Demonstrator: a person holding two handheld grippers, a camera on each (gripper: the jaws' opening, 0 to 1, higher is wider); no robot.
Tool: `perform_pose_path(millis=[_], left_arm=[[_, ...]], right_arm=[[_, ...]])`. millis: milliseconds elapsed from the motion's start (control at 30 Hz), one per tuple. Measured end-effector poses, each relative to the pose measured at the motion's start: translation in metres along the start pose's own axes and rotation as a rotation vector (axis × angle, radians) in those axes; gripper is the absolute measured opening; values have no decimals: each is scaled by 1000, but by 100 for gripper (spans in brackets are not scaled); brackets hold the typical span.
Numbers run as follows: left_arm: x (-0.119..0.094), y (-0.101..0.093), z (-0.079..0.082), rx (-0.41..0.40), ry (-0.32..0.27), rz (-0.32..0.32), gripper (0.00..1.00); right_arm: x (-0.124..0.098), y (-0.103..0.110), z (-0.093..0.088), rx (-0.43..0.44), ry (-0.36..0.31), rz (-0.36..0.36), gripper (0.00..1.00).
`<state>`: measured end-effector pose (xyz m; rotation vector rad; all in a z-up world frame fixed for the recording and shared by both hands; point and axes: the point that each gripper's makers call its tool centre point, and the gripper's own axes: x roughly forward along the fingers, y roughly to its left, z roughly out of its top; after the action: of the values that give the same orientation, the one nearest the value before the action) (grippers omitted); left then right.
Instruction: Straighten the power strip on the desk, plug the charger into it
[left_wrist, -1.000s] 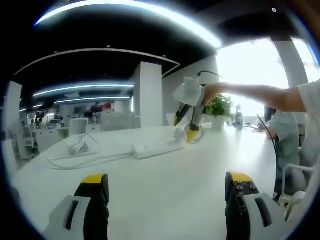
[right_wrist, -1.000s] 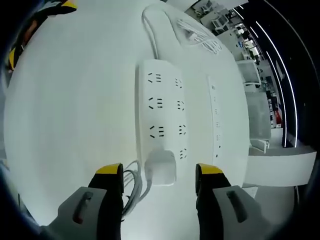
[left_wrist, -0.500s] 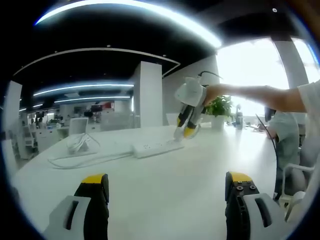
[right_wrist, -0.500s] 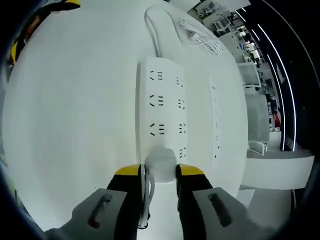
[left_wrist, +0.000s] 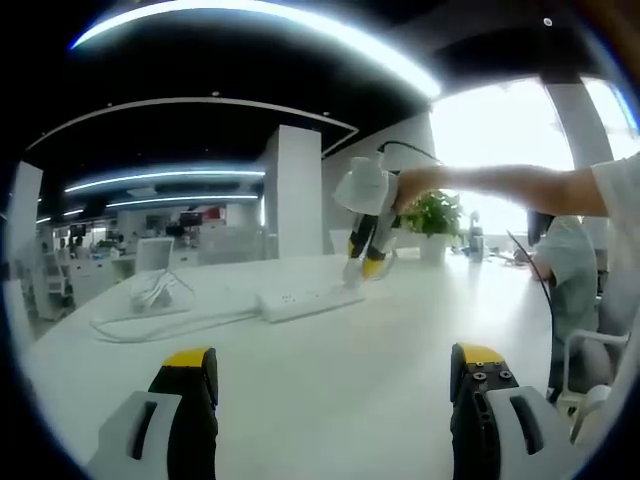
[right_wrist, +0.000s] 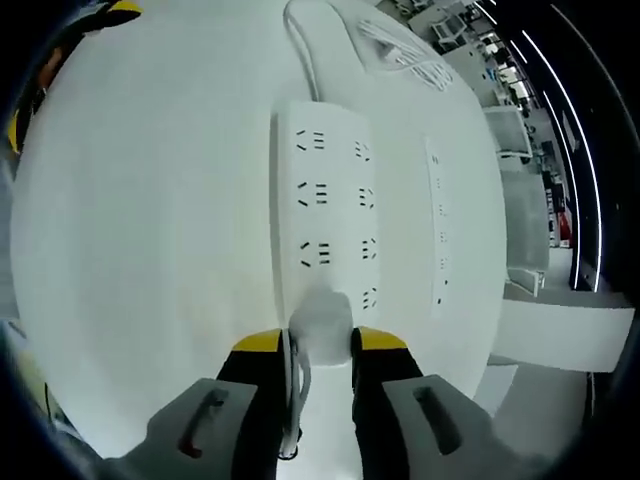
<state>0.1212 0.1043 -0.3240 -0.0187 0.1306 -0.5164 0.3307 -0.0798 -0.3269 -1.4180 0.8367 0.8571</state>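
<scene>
In the right gripper view, the right gripper (right_wrist: 320, 345) is seen with its yellow-tipped jaws closed on the white charger (right_wrist: 321, 318), which sits at the near end of the power strip (right_wrist: 325, 215) — whether its pins are fully pushed in cannot be told. A thin white cable (right_wrist: 297, 385) hangs between the jaws. The strip lies flat on the white desk (right_wrist: 140, 220), its long edges running away from the gripper, and its cord (right_wrist: 305, 50) leaves from the far end. Much bare desk surface is left on the strip's left side.

In the left gripper view, the left gripper (left_wrist: 335, 372) is held above the desk with its jaws wide apart and nothing between them — well apart from the strip, with open surface all around.
</scene>
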Motion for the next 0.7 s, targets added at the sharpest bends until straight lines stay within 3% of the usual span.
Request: perform_pose_path(millis=[200,433,567,700], left_arm=[[1,4,7,4,2,21,99],[2,3,11,-5,-12,37,99],[3,5,13,-22,-25,53,99],[6,5,21,-38,-52,48,99]], right_arm=[[4,-5,1,24,19,11,21],[7,-10,-2,119,68,201,22],[10,-10,-5,101,79,243,22],[12,-9,-8,54,135,278,22]])
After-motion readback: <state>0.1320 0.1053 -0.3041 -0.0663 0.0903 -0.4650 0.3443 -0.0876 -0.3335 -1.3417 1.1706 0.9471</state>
